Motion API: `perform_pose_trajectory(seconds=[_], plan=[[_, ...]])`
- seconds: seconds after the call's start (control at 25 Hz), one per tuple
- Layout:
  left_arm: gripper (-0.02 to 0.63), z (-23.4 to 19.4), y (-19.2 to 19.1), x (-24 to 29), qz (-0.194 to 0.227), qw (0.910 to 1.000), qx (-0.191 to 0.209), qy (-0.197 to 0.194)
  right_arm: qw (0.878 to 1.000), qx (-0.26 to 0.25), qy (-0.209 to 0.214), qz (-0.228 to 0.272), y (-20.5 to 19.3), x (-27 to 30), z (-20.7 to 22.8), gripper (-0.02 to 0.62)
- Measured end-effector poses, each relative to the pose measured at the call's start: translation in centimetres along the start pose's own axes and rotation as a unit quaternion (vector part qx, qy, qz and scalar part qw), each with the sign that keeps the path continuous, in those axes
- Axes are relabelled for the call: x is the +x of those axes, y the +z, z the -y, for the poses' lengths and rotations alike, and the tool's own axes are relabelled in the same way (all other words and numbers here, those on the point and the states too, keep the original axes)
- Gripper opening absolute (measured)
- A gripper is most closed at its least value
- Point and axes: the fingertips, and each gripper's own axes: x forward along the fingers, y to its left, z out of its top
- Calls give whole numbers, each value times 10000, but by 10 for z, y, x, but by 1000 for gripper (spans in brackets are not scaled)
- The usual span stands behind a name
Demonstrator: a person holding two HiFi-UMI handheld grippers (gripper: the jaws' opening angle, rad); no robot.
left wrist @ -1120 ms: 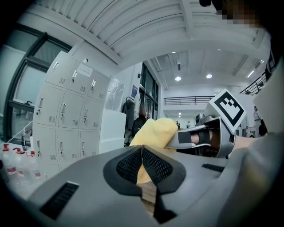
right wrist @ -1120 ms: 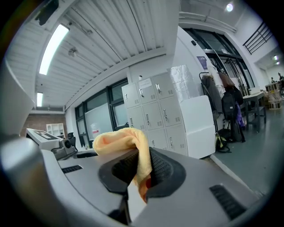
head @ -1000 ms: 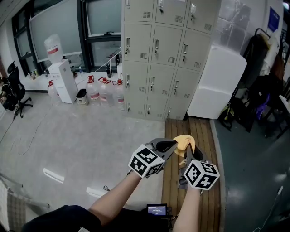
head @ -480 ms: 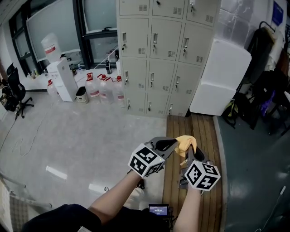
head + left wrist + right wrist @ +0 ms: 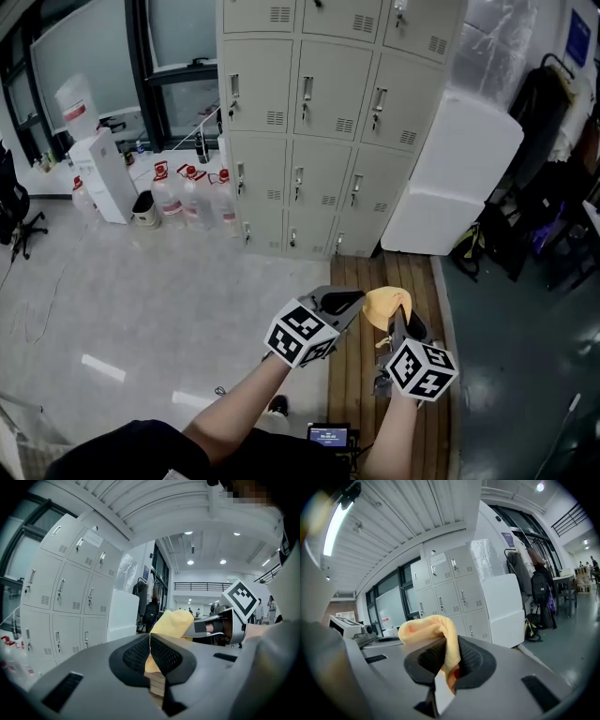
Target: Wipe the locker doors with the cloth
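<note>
Bunched yellow cloth (image 5: 387,305), closed locker doors (image 5: 323,94)

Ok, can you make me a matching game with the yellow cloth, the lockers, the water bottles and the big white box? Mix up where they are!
Things:
1. yellow cloth
2. lockers
3. water bottles
4. big white box

Places:
A. on the floor, left of the lockers
B. pinched by the left gripper and the right gripper
C. just right of the lockers
D. straight ahead, doors shut

Pairs: 1-B, 2-D, 3-A, 4-C
</note>
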Motion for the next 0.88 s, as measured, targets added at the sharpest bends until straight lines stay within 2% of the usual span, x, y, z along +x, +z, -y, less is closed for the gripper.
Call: perform_pose_trajectory(seconds=[0.2,0.4,0.64,0.88], plan=[[20,-58,6,11,-68,9997,-167,-163,9998,-116,-127,-24,18,54,-3,63],[20,-91,3,26,-149,9994,-229,-192,9998,-83,-165,-84,25,88,3,63],[20,-118,10,63,-185,9994,-210,-200,9998,-23,-173,-89,43,128,29,63],[20,-145,27,129,-137,9997,-171,-66,9999,-84,25,-96,74,177,75,63]])
